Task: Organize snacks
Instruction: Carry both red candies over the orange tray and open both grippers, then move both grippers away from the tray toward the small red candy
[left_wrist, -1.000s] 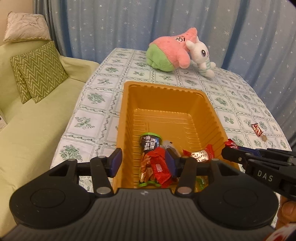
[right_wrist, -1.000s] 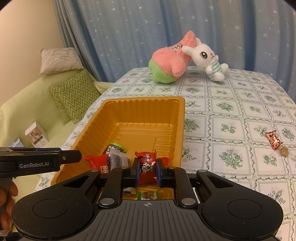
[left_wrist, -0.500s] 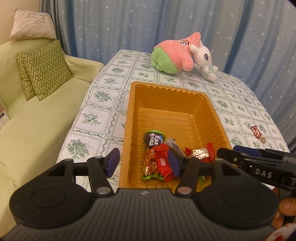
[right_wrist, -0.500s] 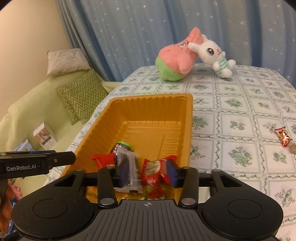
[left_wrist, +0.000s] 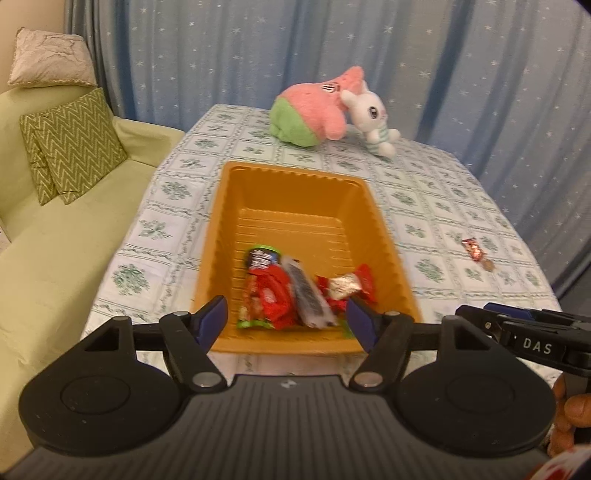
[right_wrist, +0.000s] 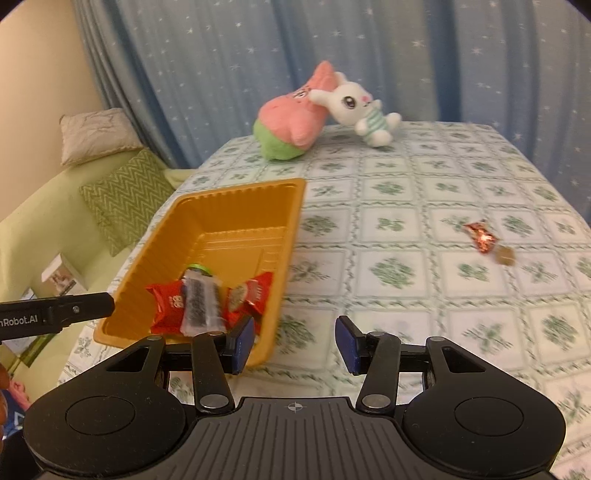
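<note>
Blurring hides labels on snacks (left_wrist: 295, 291) in tray (left_wrist: 299, 184).

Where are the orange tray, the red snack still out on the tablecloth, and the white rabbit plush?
orange tray (right_wrist: 236, 192), right wrist view, far rim.
red snack (right_wrist: 480, 237), right wrist view, middle of the wrapper.
white rabbit plush (right_wrist: 352, 101), right wrist view, its face.

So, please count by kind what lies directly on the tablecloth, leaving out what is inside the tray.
Plush toys: 2 (pink and green plush, white rabbit plush)
Trays: 1 (orange tray)
Loose sweets: 2 (red-wrapped sweet, small brown sweet)
Total: 5
</note>
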